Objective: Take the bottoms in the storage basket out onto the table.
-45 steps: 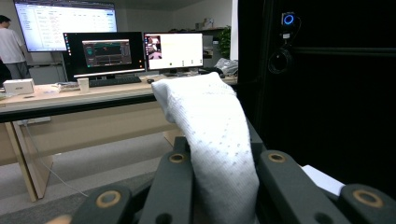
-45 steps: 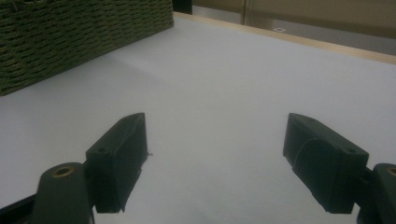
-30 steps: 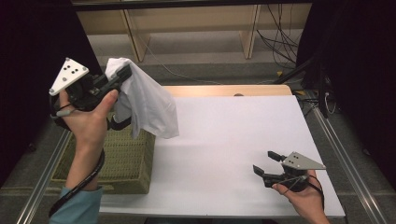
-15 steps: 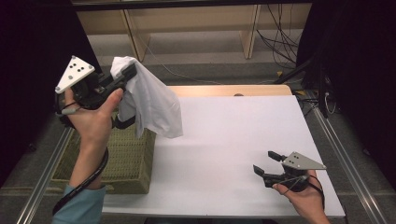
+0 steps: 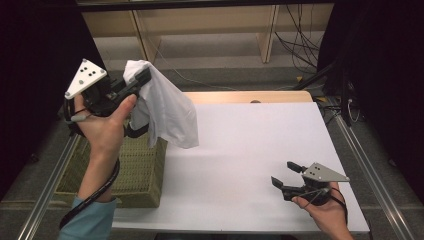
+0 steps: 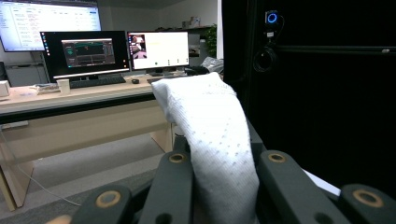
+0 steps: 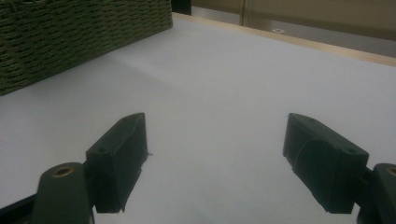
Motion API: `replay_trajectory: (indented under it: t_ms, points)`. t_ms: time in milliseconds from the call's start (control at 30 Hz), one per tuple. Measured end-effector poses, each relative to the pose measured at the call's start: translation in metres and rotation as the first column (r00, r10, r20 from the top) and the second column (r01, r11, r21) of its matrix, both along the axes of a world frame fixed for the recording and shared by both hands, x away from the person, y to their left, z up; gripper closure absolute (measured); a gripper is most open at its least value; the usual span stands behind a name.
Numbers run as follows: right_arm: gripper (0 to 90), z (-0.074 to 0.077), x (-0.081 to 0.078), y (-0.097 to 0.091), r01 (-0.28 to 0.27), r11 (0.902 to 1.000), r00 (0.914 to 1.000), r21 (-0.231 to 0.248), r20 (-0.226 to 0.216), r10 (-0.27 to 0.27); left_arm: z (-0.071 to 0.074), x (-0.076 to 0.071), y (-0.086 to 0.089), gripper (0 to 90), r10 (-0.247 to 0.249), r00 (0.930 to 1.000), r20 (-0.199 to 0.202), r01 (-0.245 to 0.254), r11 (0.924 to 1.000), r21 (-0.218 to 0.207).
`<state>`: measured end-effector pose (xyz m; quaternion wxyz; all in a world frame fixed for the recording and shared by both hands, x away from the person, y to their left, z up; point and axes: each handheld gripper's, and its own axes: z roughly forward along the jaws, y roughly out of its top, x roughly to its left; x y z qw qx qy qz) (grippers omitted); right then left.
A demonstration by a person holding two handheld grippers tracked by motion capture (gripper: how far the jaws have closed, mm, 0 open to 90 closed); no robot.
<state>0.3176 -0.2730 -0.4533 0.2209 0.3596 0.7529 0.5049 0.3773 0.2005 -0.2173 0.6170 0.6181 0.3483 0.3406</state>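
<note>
while the left gripper (image 5: 142,80) is clamped on a white dotted fabric cloth (image 5: 167,112), the cloth hangs in the air above the woven green wicker basket (image 5: 135,170) at the counter's (image 5: 250,150) left edge. well right of the basket, the right gripper (image 5: 286,175) rests low over the white counter, jaws apart and empty.

White table top (image 5: 240,150) with a wooden far edge, green woven basket (image 5: 135,170) on its left side.
</note>
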Motion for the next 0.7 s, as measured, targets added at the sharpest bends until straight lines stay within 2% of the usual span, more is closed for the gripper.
replay_trajectory:
  t_ms: [700]
  points:
    - [22.9,0.0,0.0,0.0,0.003,1.0,1.0,0.007,0.002,-0.003,-0.001,0.004,-0.014,80.2,-0.029,0.9996,-0.007,0.029,0.9996,0.005]
